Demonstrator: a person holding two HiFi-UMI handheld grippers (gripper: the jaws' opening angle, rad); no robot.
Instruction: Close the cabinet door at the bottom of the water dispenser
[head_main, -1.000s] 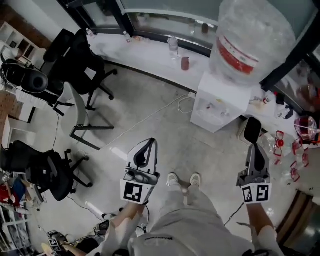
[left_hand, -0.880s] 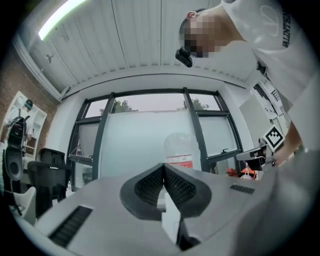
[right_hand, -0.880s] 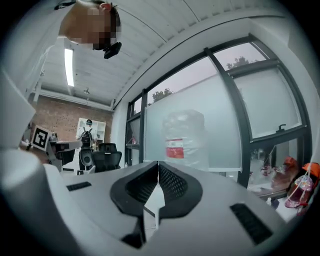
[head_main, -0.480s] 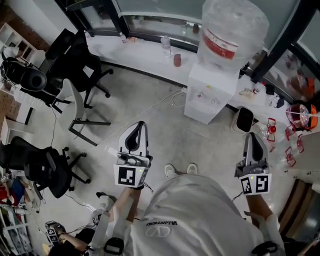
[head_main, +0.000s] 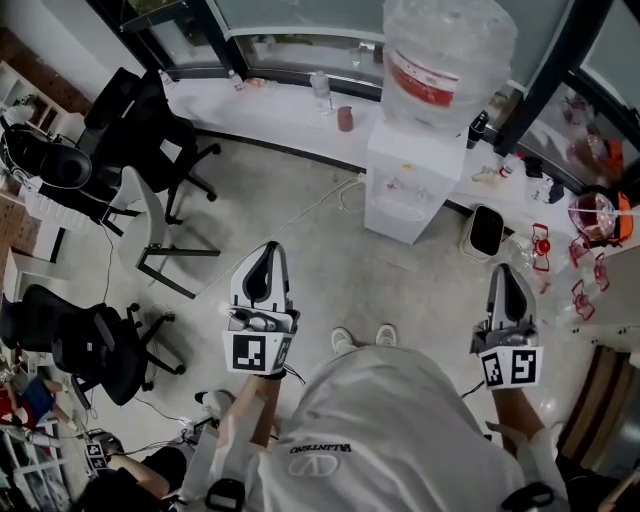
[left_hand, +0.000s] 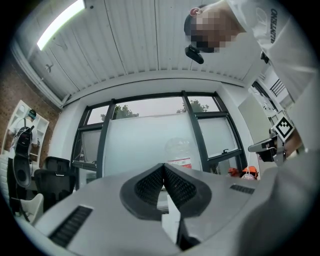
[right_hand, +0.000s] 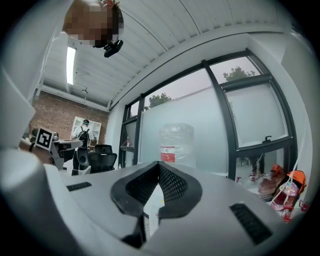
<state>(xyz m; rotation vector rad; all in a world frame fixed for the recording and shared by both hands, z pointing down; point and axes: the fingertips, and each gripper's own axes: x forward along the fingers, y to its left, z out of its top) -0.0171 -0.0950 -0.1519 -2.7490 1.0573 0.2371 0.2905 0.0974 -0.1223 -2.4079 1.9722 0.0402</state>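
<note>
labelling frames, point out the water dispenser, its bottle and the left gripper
water dispenser (head_main: 412, 165), head view, white body
bottle (head_main: 450, 45), head view, clear plastic wall
left gripper (left_hand: 163, 169), left gripper view, where the shut jaw tips meet

Floor: grey and smooth, seen from steeply above.
Desk: long and white, running along the window at the floor's far edge.
On the desk: a clear bottle and a reddish cup, near each other.
Water dispenser: white, standing on the floor against the desk, right of the cup.
Cable: white, lying across the floor from the dispenser's foot toward the left.
Black chairs: one by the desk, another at lower left.
White chair: between them.
Bin: on the floor just right of the dispenser.
Shoes: the person's pale pair, planted on the floor.
</note>
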